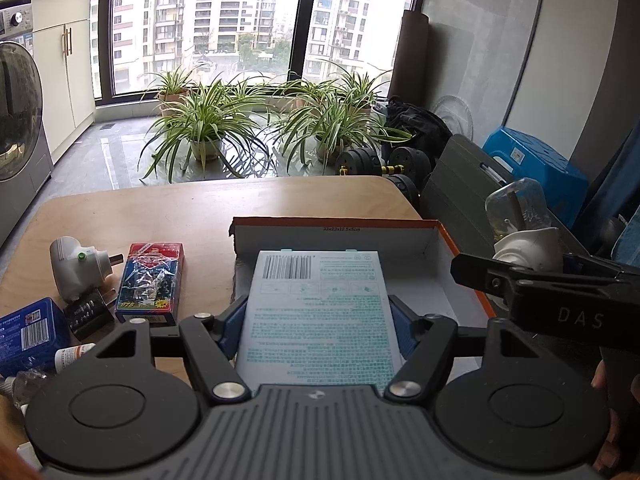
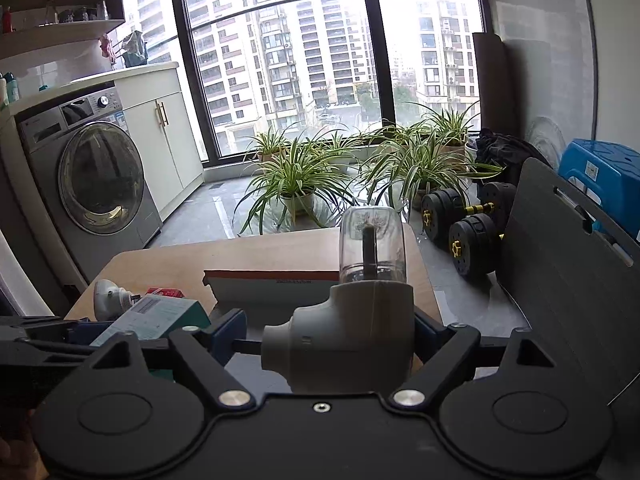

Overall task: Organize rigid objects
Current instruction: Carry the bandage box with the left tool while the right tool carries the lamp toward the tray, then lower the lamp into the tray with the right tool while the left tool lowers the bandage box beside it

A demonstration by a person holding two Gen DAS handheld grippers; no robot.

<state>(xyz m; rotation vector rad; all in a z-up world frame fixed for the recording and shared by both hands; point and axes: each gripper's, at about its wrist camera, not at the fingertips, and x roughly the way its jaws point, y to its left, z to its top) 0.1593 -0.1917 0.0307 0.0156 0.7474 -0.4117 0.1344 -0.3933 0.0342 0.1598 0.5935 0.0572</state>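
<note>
An orange-rimmed cardboard box (image 1: 434,264) is sitting open near the far right corner of the wooden worktop (image 1: 200,208); what shows of its white inside is lying bare, though much of its floor is being covered from view. The left gripper (image 1: 318,322) is clenching its blue-padded fingers (image 1: 232,328) on the long sides of a flat white packet printed with teal text and a barcode (image 1: 318,312), and is holding it over the box's near part; whether the packet is touching the box floor cannot be told. The right gripper (image 2: 328,338) is gripping a white device with a clear plastic dome (image 2: 352,332) by its body, dome pointing up, on the near side of the box's front wall (image 2: 272,284); from the left wrist view the same device (image 1: 524,236) is hanging just beyond the box's right rim. Toward the worktop's left edge are lying a second white device with a green button (image 1: 74,268), a red box of playing cards (image 1: 150,284) beside it, a small black block (image 1: 86,314) touching the cards' near corner, and a blue barcode box (image 1: 30,330) cut off by the frame. A small tube (image 1: 72,356) and a clear wrapped item (image 1: 24,386) at the near left corner are being half hidden behind the gripper and are hard to make out.
</note>
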